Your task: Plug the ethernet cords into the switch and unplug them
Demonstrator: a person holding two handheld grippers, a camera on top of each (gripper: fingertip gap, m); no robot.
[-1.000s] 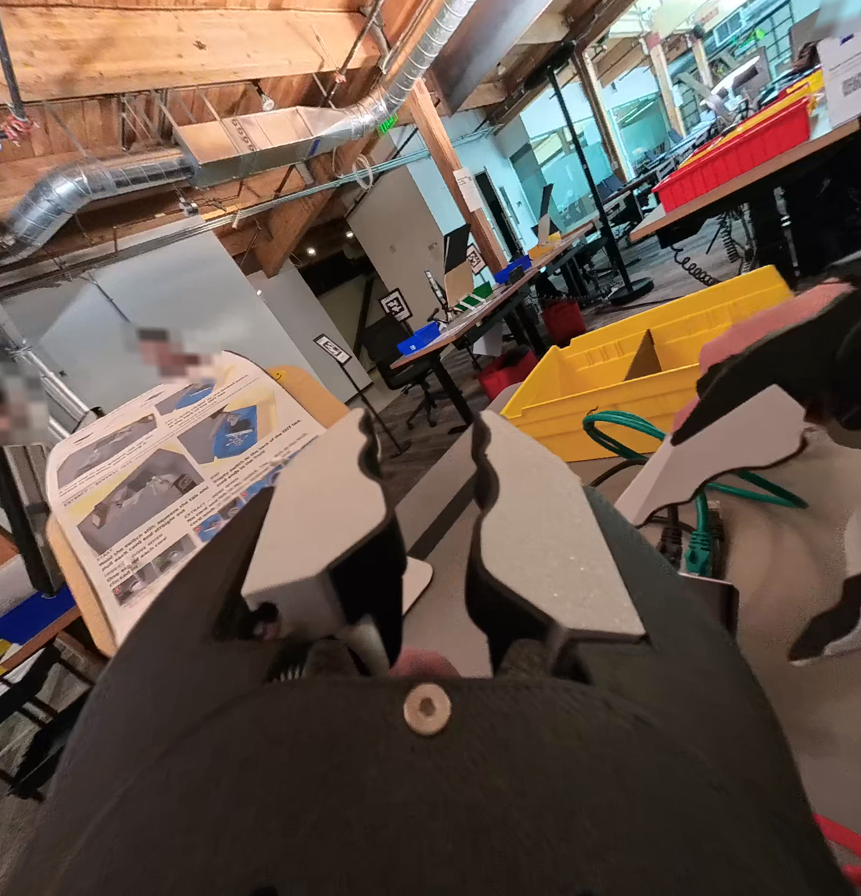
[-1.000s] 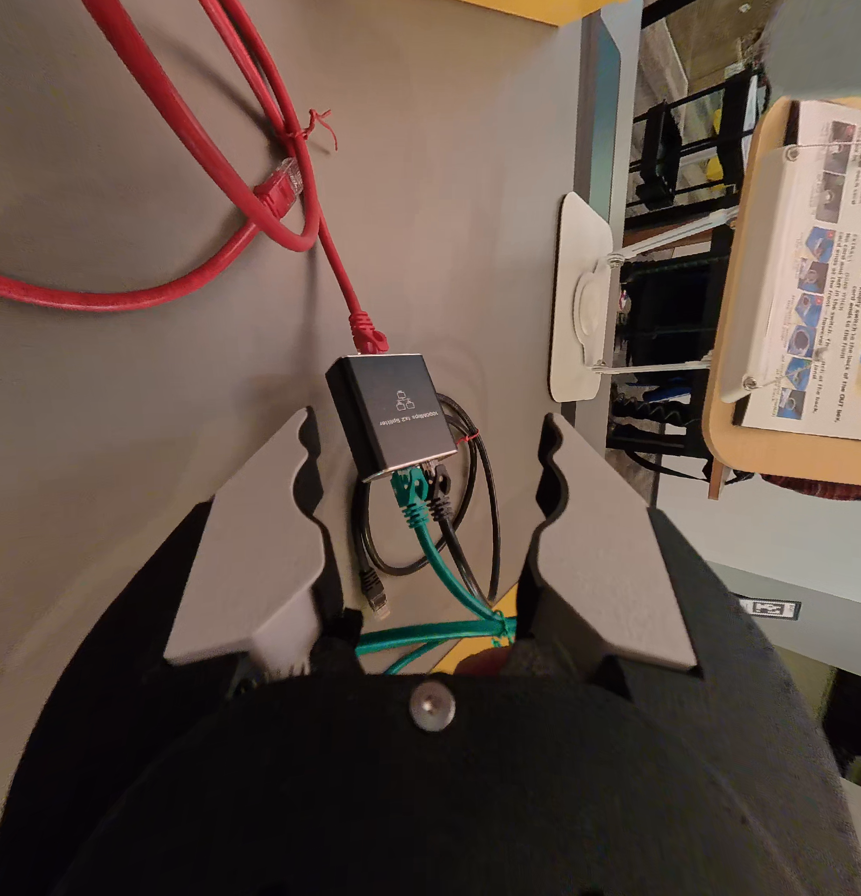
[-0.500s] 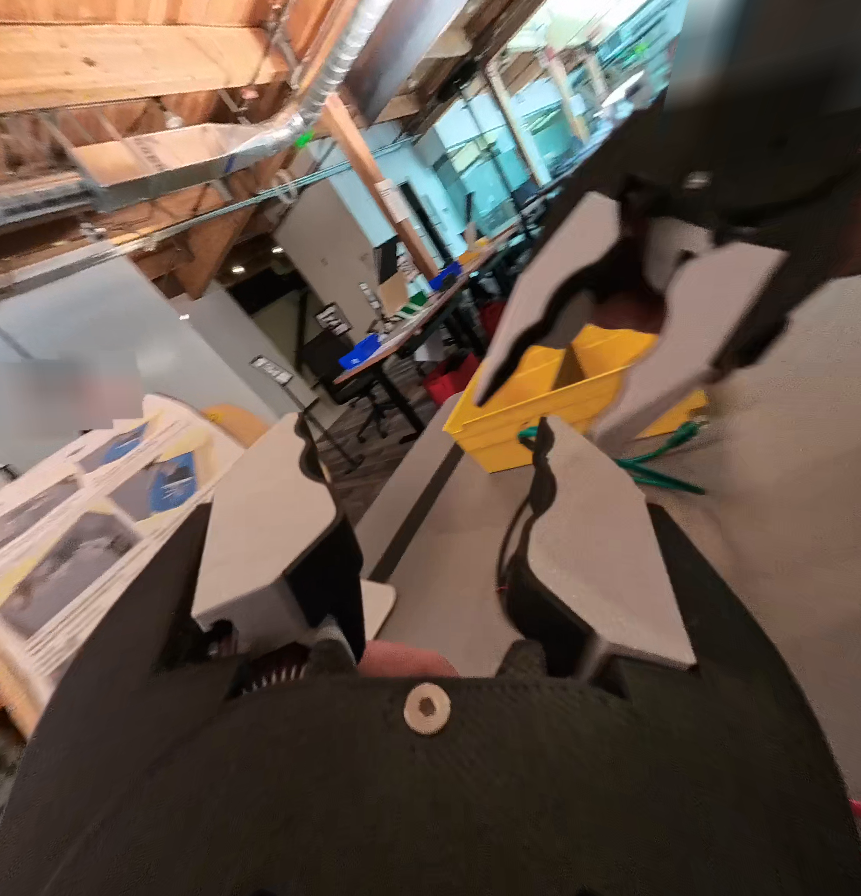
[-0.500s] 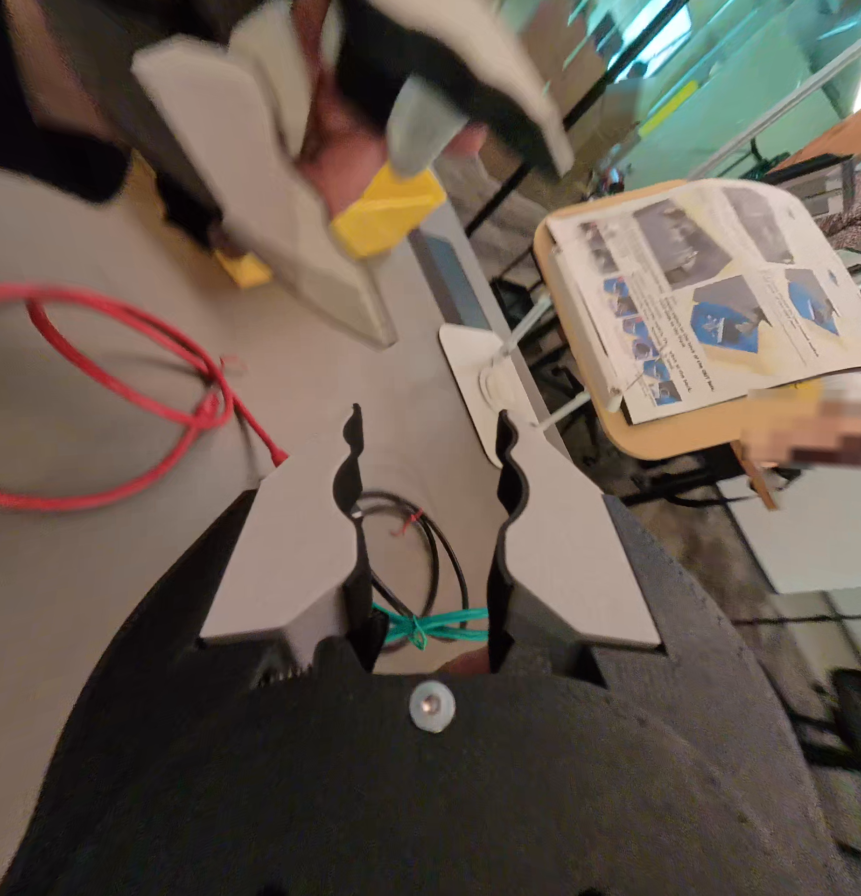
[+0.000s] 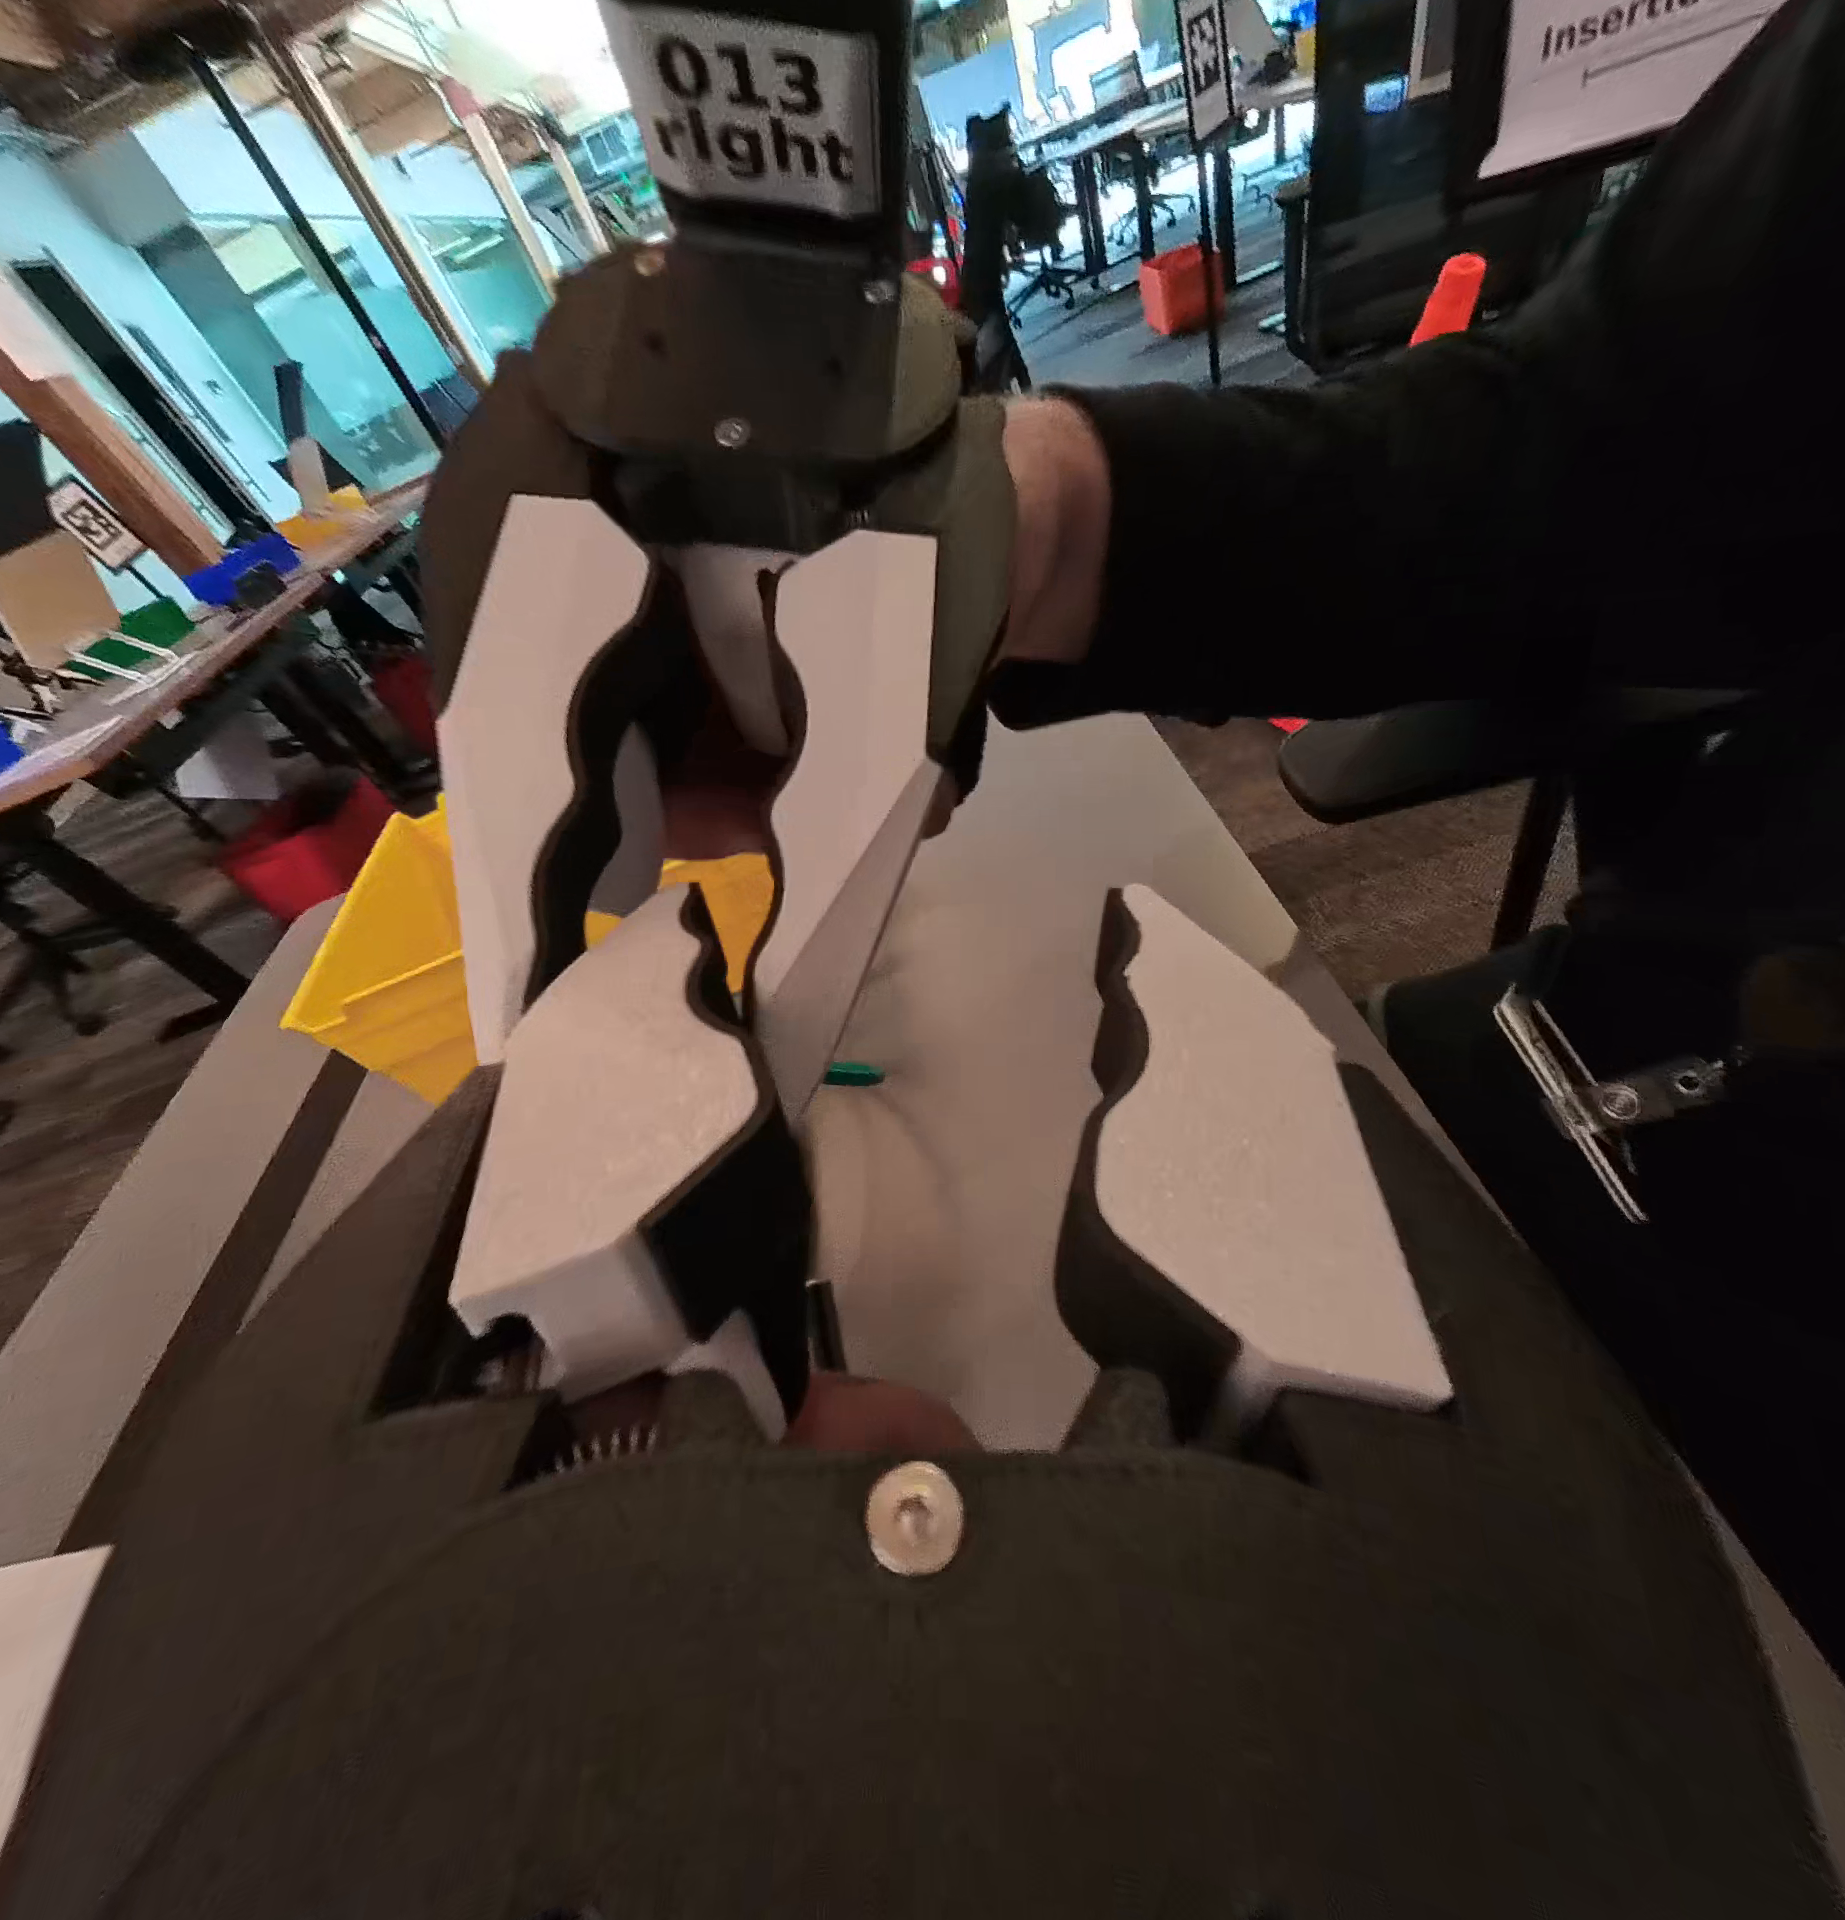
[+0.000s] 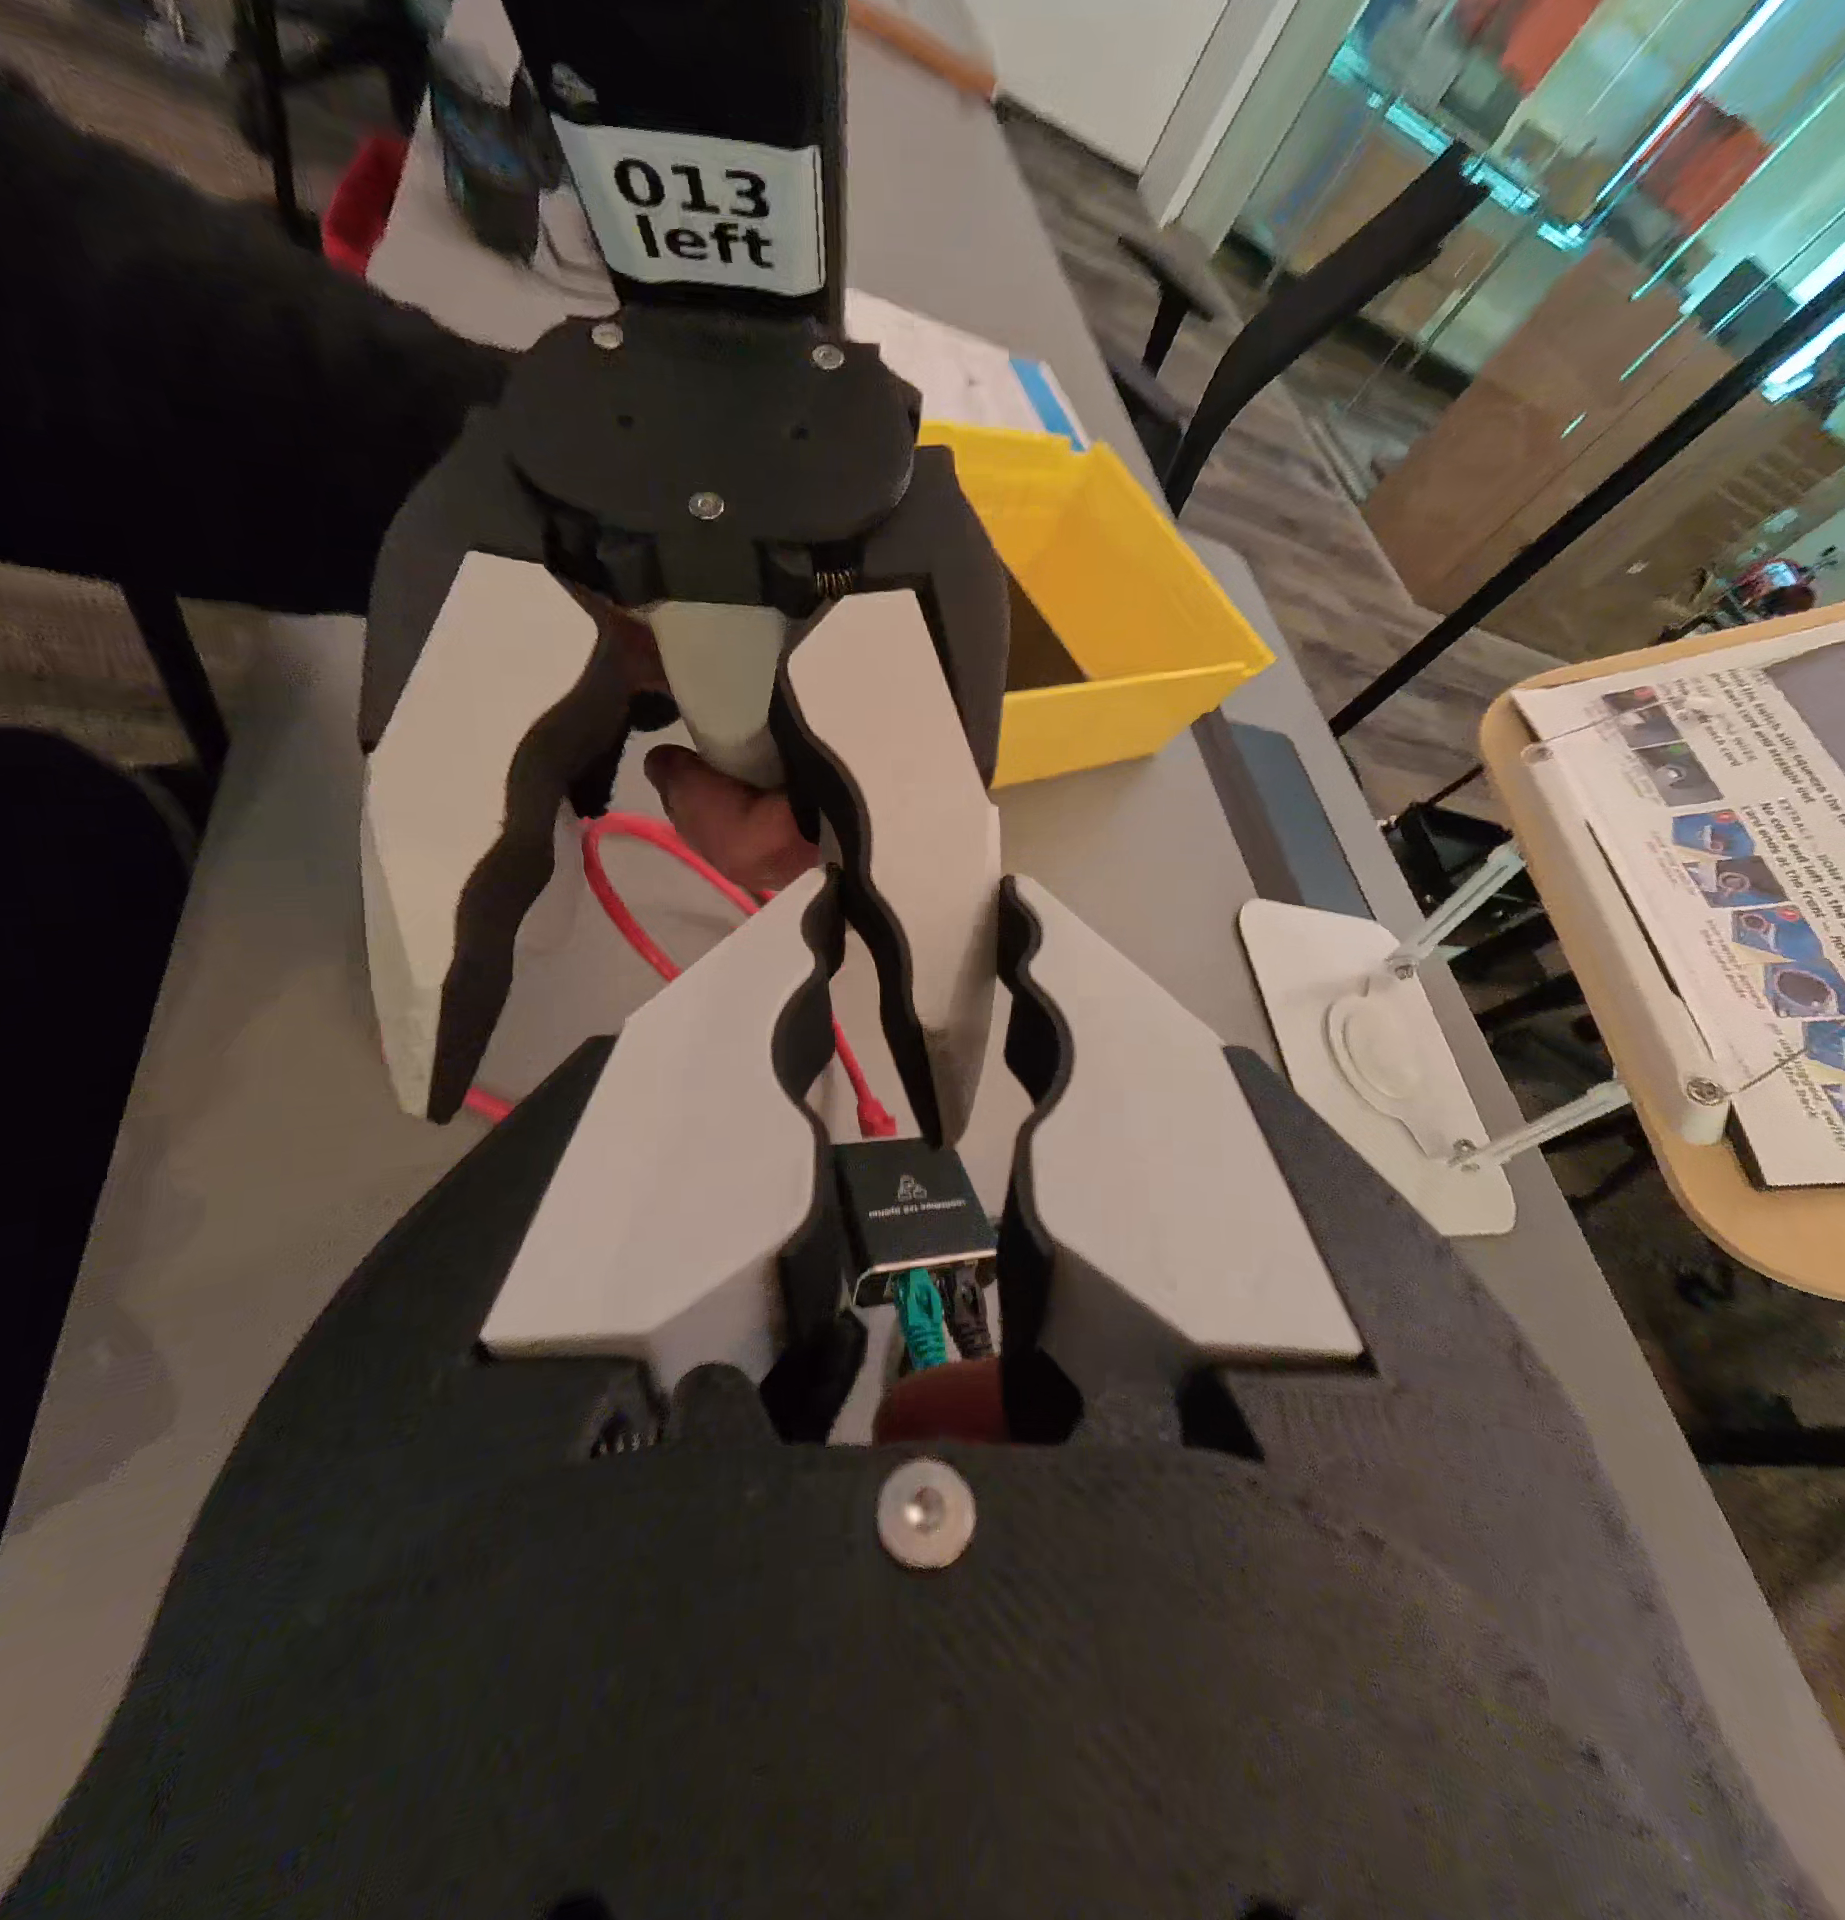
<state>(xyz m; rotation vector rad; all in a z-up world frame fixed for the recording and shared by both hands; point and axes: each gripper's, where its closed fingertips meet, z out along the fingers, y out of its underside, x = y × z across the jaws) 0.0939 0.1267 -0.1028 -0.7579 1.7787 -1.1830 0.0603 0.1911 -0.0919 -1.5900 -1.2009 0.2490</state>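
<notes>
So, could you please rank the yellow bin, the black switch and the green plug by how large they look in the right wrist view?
1. Yellow bin, clearly largest.
2. Black switch, though it sits nearer the camera.
3. Green plug, smallest; partly hidden.

Left gripper, black body with pale grey wavy-edged fingers, jaws spread apart above a grey table. Facing it, the right gripper of the same build hangs tips-down with parted jaws, one finger overlapping the left gripper's left finger. Between the left jaws lies a small green cord end; beyond them to the left stands a yellow plastic bin.
</notes>
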